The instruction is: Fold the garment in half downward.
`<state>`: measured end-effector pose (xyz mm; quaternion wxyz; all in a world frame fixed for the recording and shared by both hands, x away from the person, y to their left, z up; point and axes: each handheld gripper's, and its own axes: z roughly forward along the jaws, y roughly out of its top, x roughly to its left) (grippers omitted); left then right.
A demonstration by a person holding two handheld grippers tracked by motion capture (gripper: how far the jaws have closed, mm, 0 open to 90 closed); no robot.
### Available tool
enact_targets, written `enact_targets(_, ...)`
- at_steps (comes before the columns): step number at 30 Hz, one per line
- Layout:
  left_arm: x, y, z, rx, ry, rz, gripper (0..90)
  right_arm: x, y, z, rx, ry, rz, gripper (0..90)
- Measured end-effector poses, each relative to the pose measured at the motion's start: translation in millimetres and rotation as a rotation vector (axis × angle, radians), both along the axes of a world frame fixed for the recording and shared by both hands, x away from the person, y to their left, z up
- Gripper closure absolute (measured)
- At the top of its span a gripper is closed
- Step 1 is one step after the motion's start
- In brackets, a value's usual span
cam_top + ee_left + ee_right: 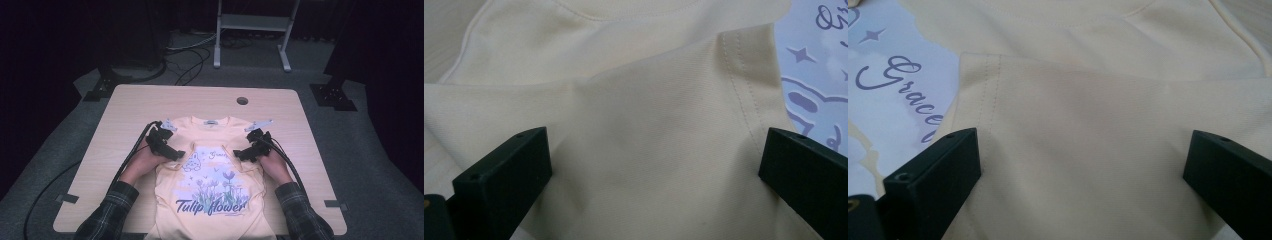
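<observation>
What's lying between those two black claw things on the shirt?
In the high view, the T-shirt's printed chest lies between left gripper and right gripper.

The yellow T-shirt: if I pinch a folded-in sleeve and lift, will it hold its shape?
Probably not: the T-shirt lies flat with soft creases, so it should droop. The folded sleeve looks thin and light, likely unfolding. Both grippers, left and right, are open.

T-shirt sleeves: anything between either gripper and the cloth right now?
Nothing visible. The left gripper has its jaws wide apart straddling the folded-in sleeve of the yellow T-shirt. The right gripper does likewise over the other sleeve. Bare fabric fills each gap; whether the jaws touch it I cannot tell.
</observation>
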<state>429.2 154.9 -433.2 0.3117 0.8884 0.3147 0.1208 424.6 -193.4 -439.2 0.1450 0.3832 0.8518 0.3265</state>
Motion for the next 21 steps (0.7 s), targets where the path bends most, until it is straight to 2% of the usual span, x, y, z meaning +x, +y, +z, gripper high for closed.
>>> enact_targets(4, -7.7, -2.2, 0.8, 0.012, 0.006, -0.006, 0.0, -9.0, -0.7, 0.7, -0.007, 0.010, 0.006, 1.4)
enact_targets(8, -17.5, -1.3, -0.4, 0.000, -0.003, -0.007, 0.0, -17.6, -2.0, 0.4, -0.006, 0.010, 0.008, 1.3)
enact_targets(13, -33.8, -1.5, 1.3, 0.021, 0.014, -0.016, 0.0, -31.0, -0.5, 1.2, -0.017, 0.019, 0.024, 1.1)
enact_targets(21, -59.3, 1.4, 0.8, 0.019, 0.013, -0.026, 0.0, -58.2, 0.5, 1.0, -0.024, 0.022, 0.051, 0.6)
